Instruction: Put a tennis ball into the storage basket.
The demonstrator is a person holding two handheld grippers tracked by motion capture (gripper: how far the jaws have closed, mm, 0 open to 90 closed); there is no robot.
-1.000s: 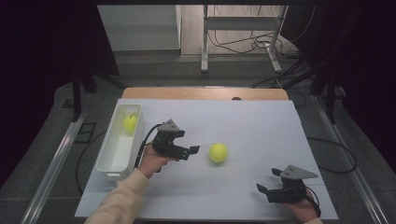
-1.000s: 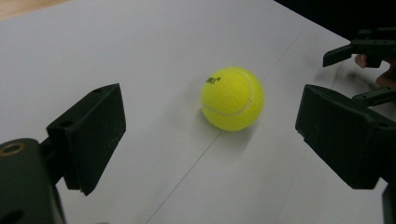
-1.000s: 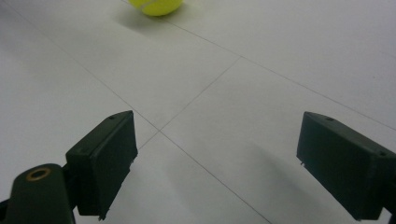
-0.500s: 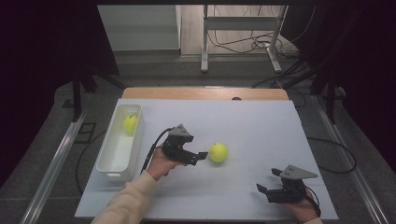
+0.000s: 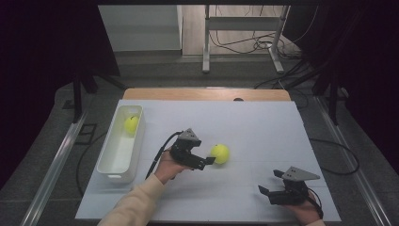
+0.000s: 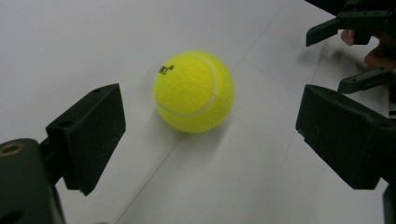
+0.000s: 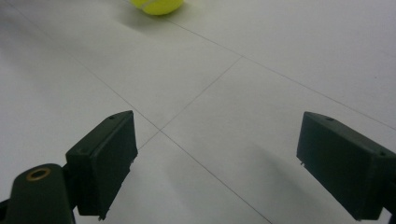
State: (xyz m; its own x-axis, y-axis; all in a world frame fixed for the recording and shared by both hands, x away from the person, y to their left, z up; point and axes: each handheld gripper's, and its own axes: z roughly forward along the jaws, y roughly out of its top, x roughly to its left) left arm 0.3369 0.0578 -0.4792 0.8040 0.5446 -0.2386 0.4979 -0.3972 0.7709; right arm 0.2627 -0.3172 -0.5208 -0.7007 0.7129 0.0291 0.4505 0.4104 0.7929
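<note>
A yellow tennis ball (image 5: 219, 153) lies on the white table near its middle. My left gripper (image 5: 207, 160) is open just left of the ball, its jaws pointing at it. In the left gripper view the ball (image 6: 194, 91) sits a little beyond the wide-apart jaws of the left gripper (image 6: 210, 140), not touching them. A second yellow ball (image 5: 131, 124) rests in the far end of a white bin (image 5: 113, 162). My right gripper (image 5: 265, 194) is open near the front right edge, with nothing between its jaws. In the right gripper view the right gripper (image 7: 217, 163) faces bare table, and the ball (image 7: 157, 5) is far off.
The white bin stands along the table's left side. A wooden strip (image 5: 202, 94) runs along the table's far edge. Beyond the ball, the left gripper view catches the right gripper (image 6: 359, 51) and a hand. Dark floor, cables and a metal stand lie beyond the table.
My left gripper has moved right and forward, closing in on the ball on the table. The right gripper has stayed in place.
</note>
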